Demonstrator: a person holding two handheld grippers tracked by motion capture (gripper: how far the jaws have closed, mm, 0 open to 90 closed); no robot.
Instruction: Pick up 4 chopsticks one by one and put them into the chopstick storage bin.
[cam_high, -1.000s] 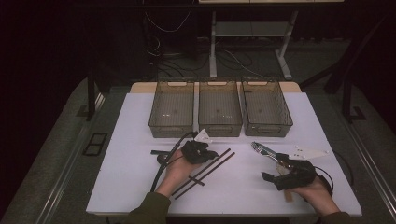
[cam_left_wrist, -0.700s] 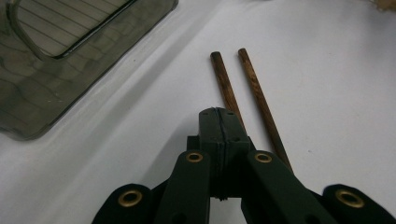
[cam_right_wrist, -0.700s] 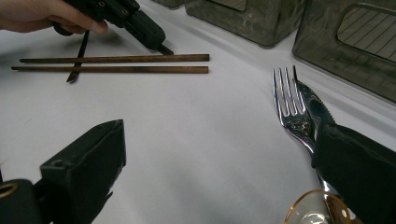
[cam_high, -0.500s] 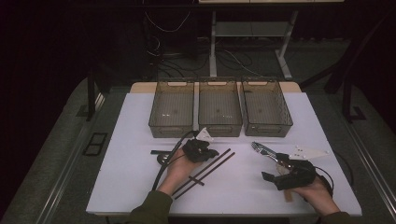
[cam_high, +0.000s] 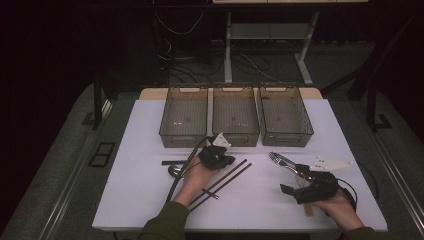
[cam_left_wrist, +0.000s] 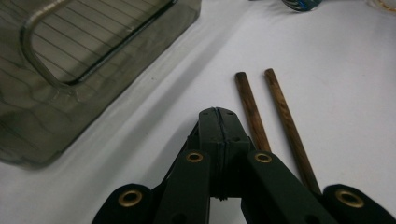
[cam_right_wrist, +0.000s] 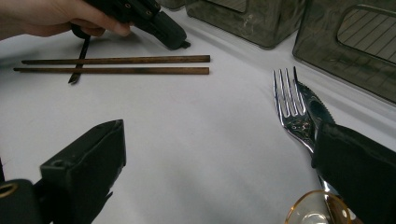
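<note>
My left gripper (cam_high: 227, 160) is shut on nothing, its tip (cam_left_wrist: 219, 116) just above the white table. It sits beside the upper ends of two dark wooden chopsticks (cam_high: 222, 182) (cam_left_wrist: 275, 116), which lie side by side. My right gripper (cam_high: 295, 180) (cam_right_wrist: 224, 154) stands wide open at the front right. A steel fork (cam_high: 280, 160) (cam_right_wrist: 292, 109) and a serrated knife (cam_right_wrist: 315, 109) lie together, and their handles run under its right jaw. Nothing lies between the jaws. In the right gripper view the other hand holds the left gripper (cam_right_wrist: 154, 21) above the chopsticks (cam_right_wrist: 116, 65).
Three smoky transparent bins (cam_high: 184, 135) (cam_high: 236, 136) (cam_high: 286, 135) stand in a row at the back; the corner of one is close to my left gripper (cam_left_wrist: 70, 93). A spoon (cam_high: 175, 171), a black strip (cam_high: 172, 162) and a white piece (cam_high: 330, 163) lie on the table. An amber glass rim (cam_right_wrist: 322, 207) is by my right jaw.
</note>
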